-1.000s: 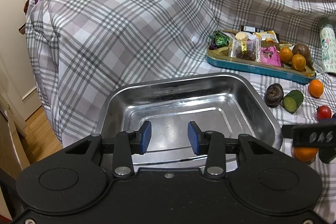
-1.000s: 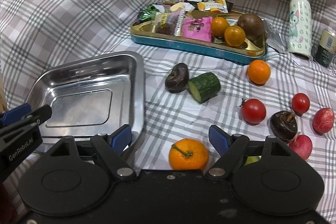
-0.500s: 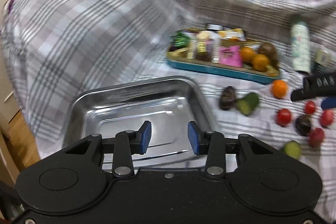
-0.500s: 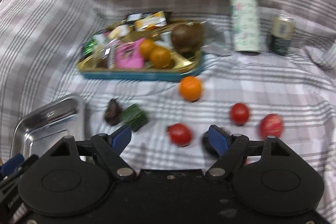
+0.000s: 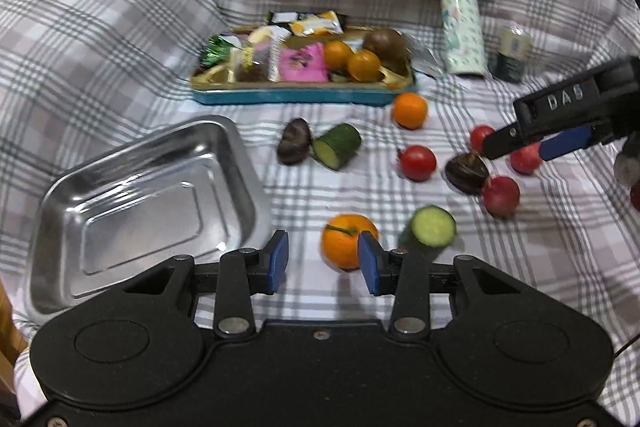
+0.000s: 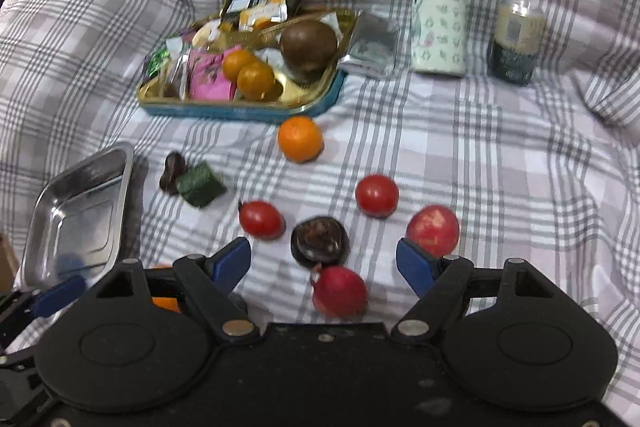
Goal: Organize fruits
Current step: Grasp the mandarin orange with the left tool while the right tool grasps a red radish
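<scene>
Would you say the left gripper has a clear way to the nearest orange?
Probably yes: the left gripper is open, and the orange lies on the cloth just beyond its fingertips, with nothing between them.

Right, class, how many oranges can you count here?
4 oranges: two together in the snack tray, one on the cloth just before it, one by the left gripper. More may hide under packets.

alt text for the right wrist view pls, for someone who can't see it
An open, empty gripper hangs over a plaid cloth scattered with tomatoes, oranges and other produce. A steel tray lies left, a snack tin and two bottles behind.
</scene>
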The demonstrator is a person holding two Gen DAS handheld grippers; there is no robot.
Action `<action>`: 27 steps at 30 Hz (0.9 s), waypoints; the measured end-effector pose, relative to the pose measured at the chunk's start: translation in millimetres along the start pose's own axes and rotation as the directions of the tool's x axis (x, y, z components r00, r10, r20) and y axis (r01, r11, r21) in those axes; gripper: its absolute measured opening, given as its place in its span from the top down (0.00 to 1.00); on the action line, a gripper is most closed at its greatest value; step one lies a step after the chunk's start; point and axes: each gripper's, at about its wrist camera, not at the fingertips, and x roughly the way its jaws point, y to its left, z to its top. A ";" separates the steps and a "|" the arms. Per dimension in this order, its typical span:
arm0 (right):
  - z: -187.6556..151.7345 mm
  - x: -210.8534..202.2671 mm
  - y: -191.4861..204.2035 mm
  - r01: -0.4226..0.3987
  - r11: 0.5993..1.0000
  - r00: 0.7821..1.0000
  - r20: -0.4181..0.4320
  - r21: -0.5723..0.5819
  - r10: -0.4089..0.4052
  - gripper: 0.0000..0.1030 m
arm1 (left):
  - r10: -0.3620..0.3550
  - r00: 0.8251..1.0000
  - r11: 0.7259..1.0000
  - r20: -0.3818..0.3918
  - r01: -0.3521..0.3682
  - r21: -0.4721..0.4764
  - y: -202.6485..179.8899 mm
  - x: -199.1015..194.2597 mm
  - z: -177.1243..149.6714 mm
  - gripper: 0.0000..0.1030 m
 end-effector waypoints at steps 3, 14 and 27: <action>2.6 7.6 -6.7 -0.024 0.999 0.999 -0.037 0.034 0.025 0.21 | -0.016 1.000 1.000 -0.013 0.016 0.006 -3.3 3.4 -1.9 0.52; 1.6 20.9 -5.0 -0.043 0.999 0.993 -0.109 0.013 0.044 0.29 | -0.032 0.999 0.999 -0.039 0.033 0.020 -10.7 14.6 -3.8 0.52; -4.9 36.5 5.3 0.040 0.995 0.985 -0.162 -0.086 -0.054 0.45 | -0.025 0.997 1.000 -0.073 0.025 -0.010 -8.4 35.7 0.4 0.52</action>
